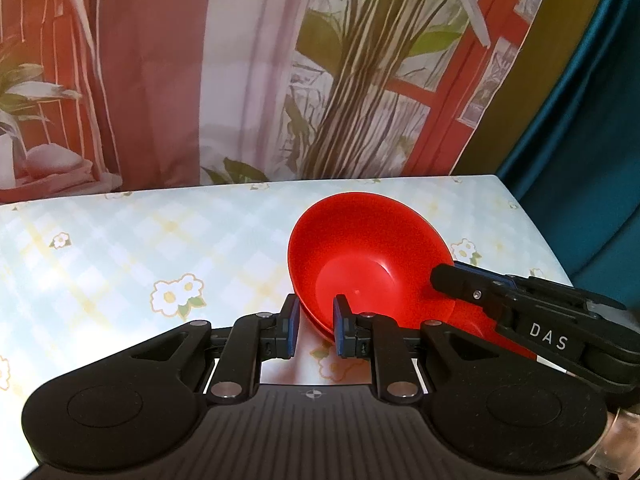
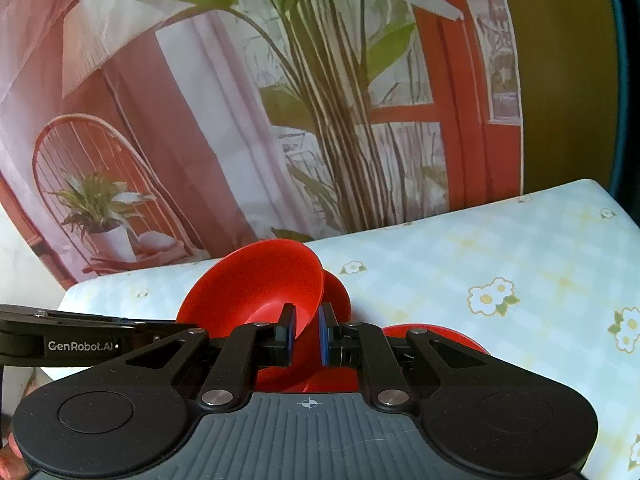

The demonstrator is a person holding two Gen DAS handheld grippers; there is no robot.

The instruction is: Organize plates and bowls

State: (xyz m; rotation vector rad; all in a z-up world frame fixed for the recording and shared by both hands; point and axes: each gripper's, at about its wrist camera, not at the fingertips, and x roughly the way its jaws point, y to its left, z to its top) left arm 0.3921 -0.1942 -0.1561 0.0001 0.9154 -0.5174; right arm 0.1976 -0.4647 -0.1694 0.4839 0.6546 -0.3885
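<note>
A red bowl (image 1: 368, 256) is tilted up over the flowered tablecloth (image 1: 120, 248). My left gripper (image 1: 316, 326) is shut on its near rim, one blue pad inside and one outside. My right gripper (image 2: 307, 334) is shut on the opposite rim of the same red bowl (image 2: 256, 284); its body shows in the left wrist view (image 1: 520, 316) at the right. A red plate (image 2: 432, 338) lies flat under the bowl, its edge also showing in the left wrist view (image 1: 484, 328). The left gripper's body (image 2: 80, 340) enters the right wrist view from the left.
A printed backdrop (image 1: 240, 72) with a plant and red window hangs behind the table. The table's far edge (image 1: 280, 186) and right edge (image 1: 536, 232) are near. A teal curtain (image 1: 592, 140) hangs to the right.
</note>
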